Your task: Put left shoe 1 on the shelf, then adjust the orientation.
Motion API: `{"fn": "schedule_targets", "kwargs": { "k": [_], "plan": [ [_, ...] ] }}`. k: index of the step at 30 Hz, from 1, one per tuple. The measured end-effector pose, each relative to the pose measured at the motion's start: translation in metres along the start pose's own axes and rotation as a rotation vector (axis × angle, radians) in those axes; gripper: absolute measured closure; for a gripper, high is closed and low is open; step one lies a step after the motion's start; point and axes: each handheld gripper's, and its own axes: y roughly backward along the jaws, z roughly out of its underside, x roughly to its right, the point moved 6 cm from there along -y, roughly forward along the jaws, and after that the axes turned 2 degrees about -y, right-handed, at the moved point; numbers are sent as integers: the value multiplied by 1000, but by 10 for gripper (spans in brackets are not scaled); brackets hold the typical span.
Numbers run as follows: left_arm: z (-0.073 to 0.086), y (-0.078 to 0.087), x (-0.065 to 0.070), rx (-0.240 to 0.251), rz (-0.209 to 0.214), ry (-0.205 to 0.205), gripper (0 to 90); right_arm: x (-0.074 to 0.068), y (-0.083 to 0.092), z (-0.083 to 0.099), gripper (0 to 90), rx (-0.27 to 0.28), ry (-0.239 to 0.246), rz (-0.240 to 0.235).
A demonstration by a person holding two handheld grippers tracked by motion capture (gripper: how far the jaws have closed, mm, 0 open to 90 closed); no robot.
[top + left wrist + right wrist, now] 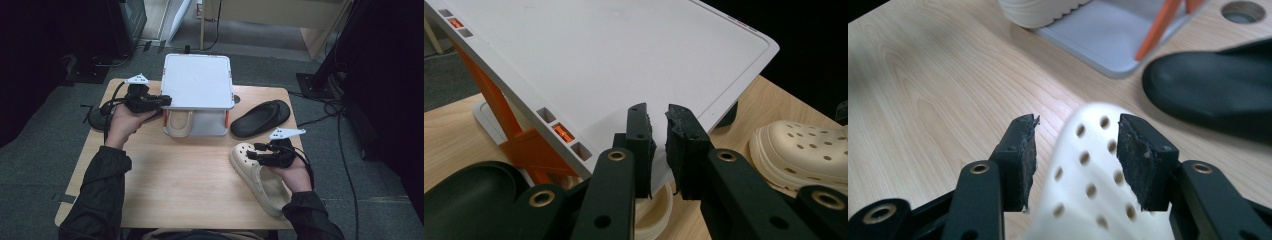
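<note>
At the far left of the wooden bench point(175, 175), a black shoe point(100, 117) lies at the edge, partly hidden behind the person's left hand. The left gripper point(165, 100) reaches toward the left edge of the white rack point(197, 80), its jaws drawn to a narrow gap with nothing between them (the left gripper view shows the rack's flat top just beyond the tips). Under the rack's top shelf, on its lower tray, sits a cream clog point(178, 125), toe toward the person. Right of the rack a black slipper point(260, 118) lies on the bench. Nearest the right edge, another cream clog point(260, 180) lies lengthwise, and the right gripper point(251, 152) has its jaws spread wide to either side of that clog's perforated toe.
</note>
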Motion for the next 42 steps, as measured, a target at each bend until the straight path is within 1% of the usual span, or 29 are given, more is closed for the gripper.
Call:
{"fn": "schedule_targets", "kwargs": {
  "k": [3, 6, 7, 9, 10, 11, 13, 16, 17, 20, 22, 23, 25, 26, 28, 29, 30, 31, 33, 34, 35, 36, 37, 38, 39, 40, 42],
  "plan": [
    [0, 0, 0, -1, 0, -3, 805, 5, 7, 8, 491, 11, -16, 6],
    [0, 0, 0, 4, 0, 2, 805, 8, 15, 14, 485, 0, -2, 25],
    [0, 0, 0, 4, -1, 2, 805, 10, 21, 19, 485, 1, 8, 33],
    [0, 0, 0, 5, 0, 2, 805, 11, 24, 21, 484, 6, 11, 37],
    [0, 0, 0, 6, 1, 2, 805, 12, 27, 24, 482, 11, 10, 41],
    [0, 0, 0, 5, 2, 2, 805, 14, 32, 30, 469, 25, -13, 39],
    [0, 0, 0, 5, 3, 2, 805, 16, 34, 33, 468, 22, -16, 43],
    [0, 0, -1, 4, 8, 2, 805, 20, 40, 41, 470, 8, -20, 65],
    [0, 0, -1, 5, 11, 5, 805, 21, 43, 45, 471, 1, -13, 65],
    [0, 0, -1, 5, 14, 8, 805, 21, 42, 50, 474, -6, -11, 61],
    [1, 0, -2, 9, 16, 13, 805, 20, 39, 54, 474, -33, -8, 57],
    [1, 0, -2, 10, 17, 16, 805, 19, 38, 56, 474, -47, 3, 51],
    [1, 0, -2, 10, 17, 11, 805, 18, 38, 58, 473, -44, 7, 46],
    [1, 0, -2, 11, 20, 13, 805, 18, 37, 59, 473, -44, 9, 54],
    [1, 0, -2, 14, 24, 19, 806, 20, 34, 62, 473, -66, 16, 71],
    [1, 0, -2, 14, 22, 16, 805, 21, 31, 63, 475, -68, 18, 74],
    [1, 0, -2, 13, 20, 15, 805, 23, 26, 65, 478, -81, 10, 65],
    [1, -1, -2, 13, 19, 16, 805, 23, 24, 66, 479, -89, 11, 69],
    [1, -1, -2, 16, 21, 18, 805, 26, 12, 66, 482, -109, 31, 92],
    [1, -1, -2, 16, 21, 18, 806, 26, 10, 64, 486, -108, 34, 99],
    [1, -1, -2, 16, 22, 19, 805, 27, 8, 62, 511, -104, 39, 106],
    [1, -1, -2, 16, 22, 19, 805, 27, 8, 62, 511, -104, 39, 106],
    [1, -1, -2, 19, 23, 21, 805, 29, 7, 60, 544, -99, 33, 114],
    [1, -1, -2, 19, 22, 23, 805, 30, 6, 59, 543, -97, 21, 114],
    [1, -1, -2, 19, 22, 22, 805, 31, 5, 59, 562, -91, 32, 117],
    [1, -1, -2, 19, 22, 22, 805, 31, 5, 59, 562, -91, 32, 117],
    [1, -1, -2, 22, 23, 25, 805, 30, 6, 59, 584, -97, 48, 131]
  ]
}}
